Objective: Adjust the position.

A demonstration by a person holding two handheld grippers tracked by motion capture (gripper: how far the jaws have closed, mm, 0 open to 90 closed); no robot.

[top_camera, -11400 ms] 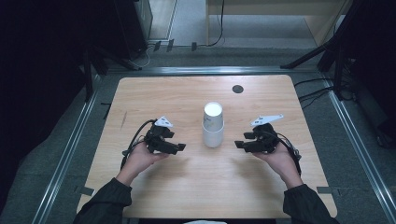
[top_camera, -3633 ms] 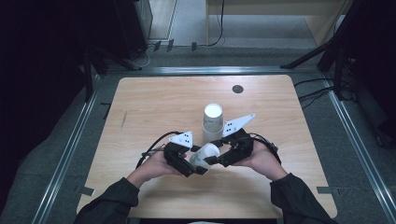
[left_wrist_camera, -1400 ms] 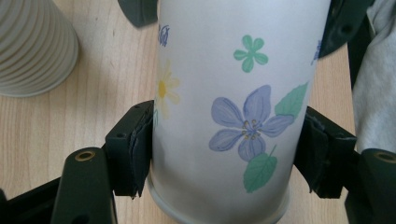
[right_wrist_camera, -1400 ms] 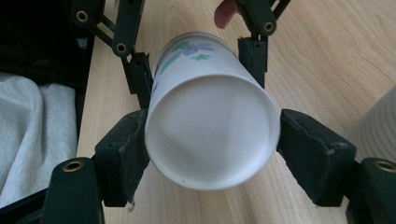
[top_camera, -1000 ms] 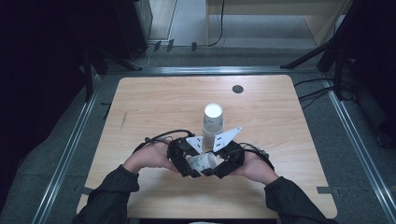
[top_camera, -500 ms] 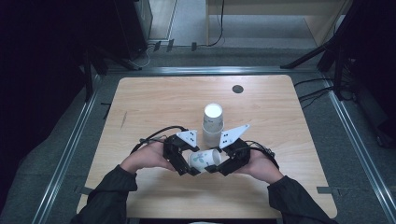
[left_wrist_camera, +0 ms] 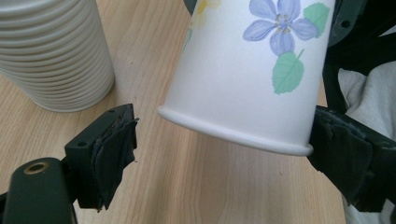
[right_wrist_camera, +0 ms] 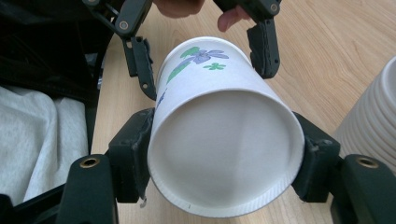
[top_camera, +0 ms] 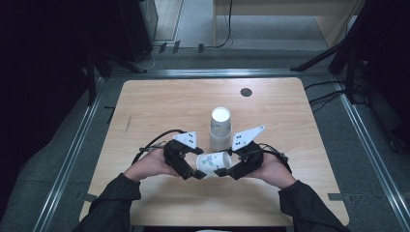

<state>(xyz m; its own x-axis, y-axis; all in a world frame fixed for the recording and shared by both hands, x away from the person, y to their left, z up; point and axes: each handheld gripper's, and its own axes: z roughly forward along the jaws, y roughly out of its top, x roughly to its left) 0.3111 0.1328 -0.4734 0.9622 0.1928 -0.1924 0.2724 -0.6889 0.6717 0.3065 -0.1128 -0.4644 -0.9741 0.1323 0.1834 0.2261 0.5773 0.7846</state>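
**Flowered white paper cup between two grippers: risk of crushing or dropping**

Flowered white paper cup is hanging sideways just above the wooden desk, near the tall stack of white paper cups. The right gripper is clamping its base end, fingers pressing both sides. The left gripper is standing wide open around the rim, one finger clearly apart. Squeezing harder may be denting the thin wall; loosening may let it fall. The cup's mouth is hidden.

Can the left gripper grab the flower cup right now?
Probably yes: the left gripper is open, its jaws either side of the flower cup's end, nothing between; the right gripper holds it.
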